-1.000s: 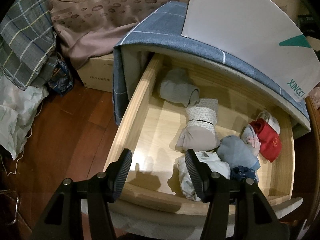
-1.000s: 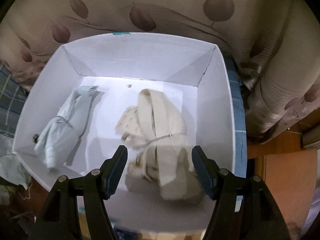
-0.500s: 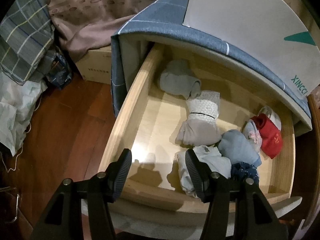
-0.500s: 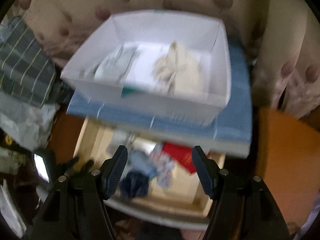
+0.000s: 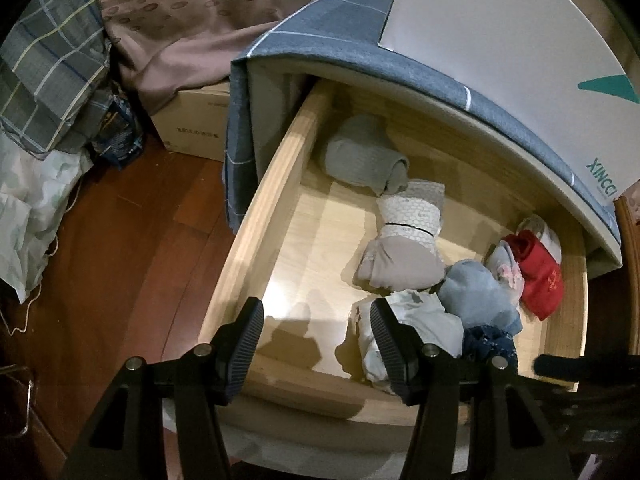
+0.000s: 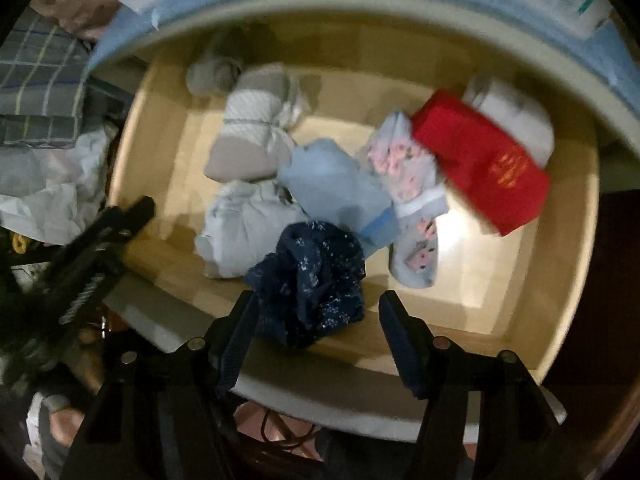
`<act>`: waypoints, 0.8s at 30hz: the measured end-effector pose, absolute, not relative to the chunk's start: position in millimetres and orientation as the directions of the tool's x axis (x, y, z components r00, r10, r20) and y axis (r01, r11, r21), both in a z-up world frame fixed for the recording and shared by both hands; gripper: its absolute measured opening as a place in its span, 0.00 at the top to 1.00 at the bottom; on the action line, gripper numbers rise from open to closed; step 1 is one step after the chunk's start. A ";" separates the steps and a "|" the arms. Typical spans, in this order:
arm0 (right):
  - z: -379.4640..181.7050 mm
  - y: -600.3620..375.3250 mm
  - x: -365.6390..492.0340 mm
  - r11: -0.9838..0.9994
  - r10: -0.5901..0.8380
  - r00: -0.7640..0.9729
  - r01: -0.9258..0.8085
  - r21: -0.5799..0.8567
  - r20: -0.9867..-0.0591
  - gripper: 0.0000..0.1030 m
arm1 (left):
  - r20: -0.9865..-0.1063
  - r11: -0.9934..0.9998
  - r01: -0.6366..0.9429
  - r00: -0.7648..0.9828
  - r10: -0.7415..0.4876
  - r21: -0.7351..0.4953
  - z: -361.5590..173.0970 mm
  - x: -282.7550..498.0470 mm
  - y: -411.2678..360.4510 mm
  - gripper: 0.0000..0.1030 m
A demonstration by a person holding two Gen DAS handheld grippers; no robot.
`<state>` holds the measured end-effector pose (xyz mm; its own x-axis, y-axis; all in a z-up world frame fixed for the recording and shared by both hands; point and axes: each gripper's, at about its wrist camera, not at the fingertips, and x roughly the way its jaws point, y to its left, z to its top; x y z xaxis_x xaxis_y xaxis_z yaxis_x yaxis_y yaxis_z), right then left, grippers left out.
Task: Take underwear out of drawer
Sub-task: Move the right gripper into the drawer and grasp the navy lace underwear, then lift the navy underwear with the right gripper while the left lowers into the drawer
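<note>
The wooden drawer stands pulled open and holds several rolled pieces of underwear. A dark blue patterned piece lies at the drawer's front, just ahead of my open, empty right gripper. Behind it lie a light blue piece, a pale white piece, a floral piece, a red piece, a beige and white roll and a grey roll. My left gripper is open and empty above the drawer's front left; it also shows in the right wrist view.
A white box sits on the blue cloth covering the cabinet top above the drawer. A cardboard box, plaid fabric and a white bag lie on the wooden floor to the left.
My right gripper has swung from above the white box down over the open drawer, now close to the dark blue piece. My left gripper has barely moved.
</note>
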<state>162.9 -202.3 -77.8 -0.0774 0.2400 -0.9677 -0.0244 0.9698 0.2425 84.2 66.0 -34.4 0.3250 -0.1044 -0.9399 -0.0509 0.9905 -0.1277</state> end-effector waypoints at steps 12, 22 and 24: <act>-125.2 -188.7 165.1 0.973 0.228 -0.147 0.016 0.229 -0.962 0.42 | -0.941 0.990 -0.047 0.321 -0.110 -0.132 -34.6 86.2 66.2 0.45; -138.5 -207.2 155.3 0.979 0.205 -0.132 0.022 0.203 -0.970 0.67 | -0.944 0.991 -0.042 0.314 -0.105 -0.125 -36.6 87.3 64.5 0.45; -138.6 -218.9 150.1 0.980 0.197 -0.124 0.034 0.195 -0.972 0.69 | -0.945 0.992 -0.037 0.309 -0.104 -0.121 -37.6 87.2 64.1 0.45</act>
<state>150.1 -218.9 -138.6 -0.1243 0.1972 -0.9725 0.0338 0.9803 0.1945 87.2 64.1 -37.6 0.3092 -0.1039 -0.9453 -0.0374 0.9919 -0.1212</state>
